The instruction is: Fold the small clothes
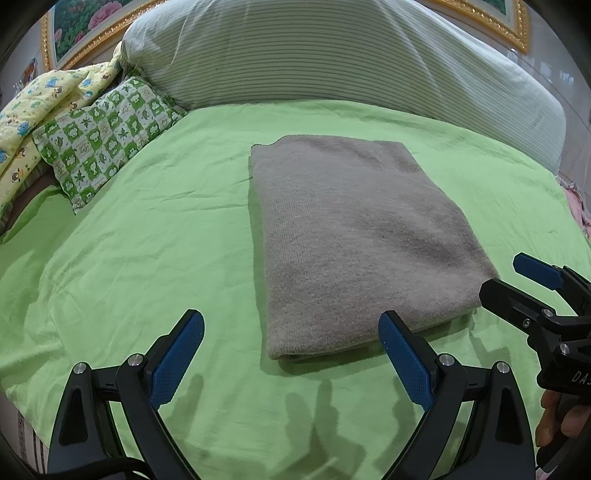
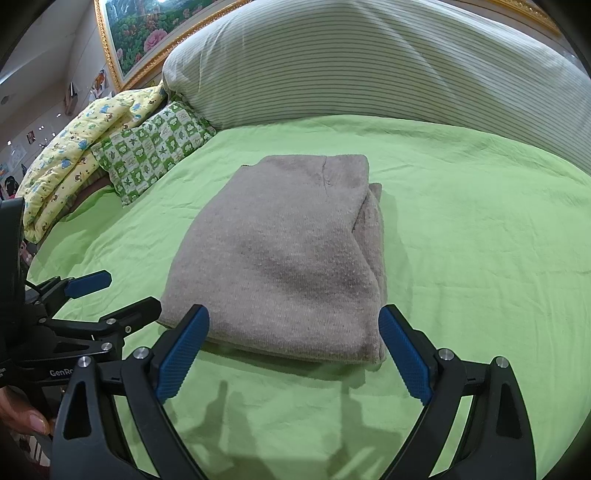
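Note:
A grey knitted garment [image 1: 351,236] lies folded into a neat rectangle on the green bedsheet [image 1: 147,240]. In the right wrist view the same garment [image 2: 288,258] shows layered edges along its right side. My left gripper [image 1: 291,325] is open, hovering just short of the garment's near edge, nothing between its blue pads [image 1: 177,354]. My right gripper [image 2: 293,321] is open too, its fingers straddling the near edge above the cloth without holding it. Each gripper shows in the other's view: the right one [image 1: 517,280] at the right, the left one [image 2: 110,291] at the left.
A large striped pillow [image 1: 332,59] runs along the head of the bed. A green-and-white patterned small pillow [image 1: 107,136] and a yellow printed quilt [image 1: 33,110] lie at the back left. A gold-framed flower picture [image 2: 147,33] hangs behind. A hand [image 1: 557,417] grips the right tool.

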